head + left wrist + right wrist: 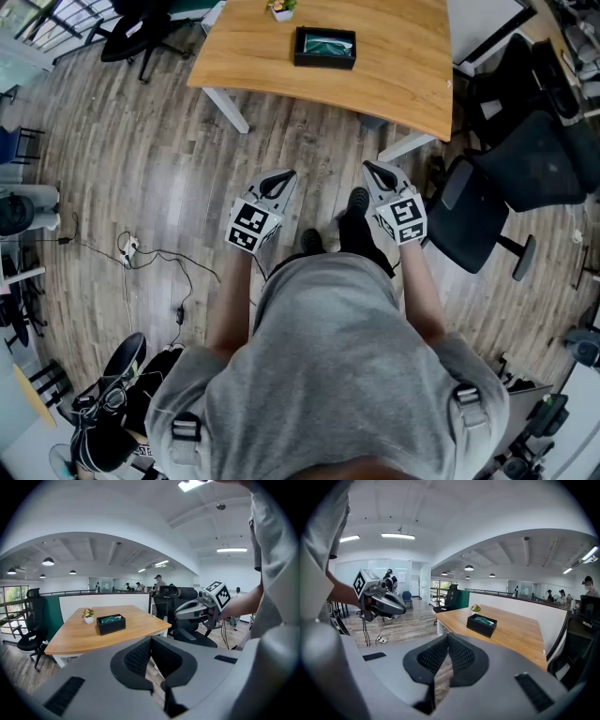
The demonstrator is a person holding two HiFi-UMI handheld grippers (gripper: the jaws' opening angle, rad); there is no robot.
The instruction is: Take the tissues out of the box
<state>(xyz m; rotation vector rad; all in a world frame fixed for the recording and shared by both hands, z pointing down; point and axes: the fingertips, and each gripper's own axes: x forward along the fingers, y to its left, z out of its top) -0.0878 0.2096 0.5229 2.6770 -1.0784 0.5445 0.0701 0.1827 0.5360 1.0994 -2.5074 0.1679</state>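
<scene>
A black tissue box (325,47) with a green pack inside sits on the wooden table (403,66), far ahead of me. The same tissue box (111,623) lies left of centre in the left gripper view, and the tissue box (482,624) lies right of centre in the right gripper view. My left gripper (279,180) and right gripper (379,172) hang side by side over the floor, well short of the table. Both are shut with nothing between the jaws. The left gripper (151,644) and the right gripper (448,641) show their pads pressed together.
A small potted plant (281,9) stands beside the box. Black office chairs (497,202) stand to the right of the table, another chair (141,33) at its left. A cable and power strip (129,251) lie on the wood floor, shoes and bags (112,403) at lower left.
</scene>
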